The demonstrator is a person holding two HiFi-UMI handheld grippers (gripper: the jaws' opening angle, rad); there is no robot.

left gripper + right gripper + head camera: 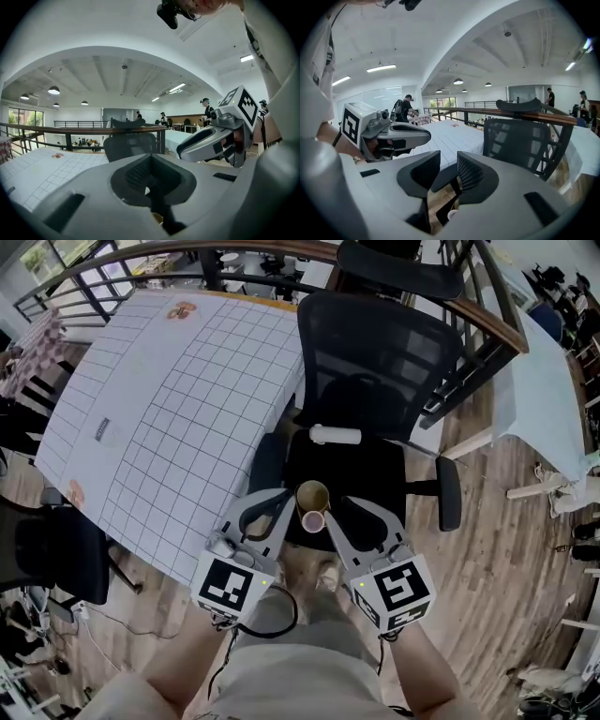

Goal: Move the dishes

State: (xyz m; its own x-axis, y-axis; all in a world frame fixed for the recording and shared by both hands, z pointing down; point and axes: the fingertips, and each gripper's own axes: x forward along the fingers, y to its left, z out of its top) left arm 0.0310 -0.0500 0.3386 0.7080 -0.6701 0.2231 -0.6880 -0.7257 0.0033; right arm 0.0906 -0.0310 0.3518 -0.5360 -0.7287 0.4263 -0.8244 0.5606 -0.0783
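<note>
On the black seat of an office chair (375, 465) stand a tan cup (312, 494) and, just in front of it, a small pink cup (312, 520); a white cylinder (335, 435) lies at the seat's back. My left gripper (281, 510) hangs left of the cups, its jaws together and holding nothing. My right gripper (343, 514) hangs right of them with a gap between its jaws. In the right gripper view that gripper (446, 180) is open, and the pink cup's rim (452, 214) shows low in the gap, untouched. The left gripper view shows its gripper (153, 197) shut.
A table with a white grid cloth (169, 409) stands left of the chair, its near corner close to my left gripper. The chair's mesh back (375, 362) rises behind the seat and an armrest (449, 491) sticks out at the right. Wood floor (506, 559) lies to the right.
</note>
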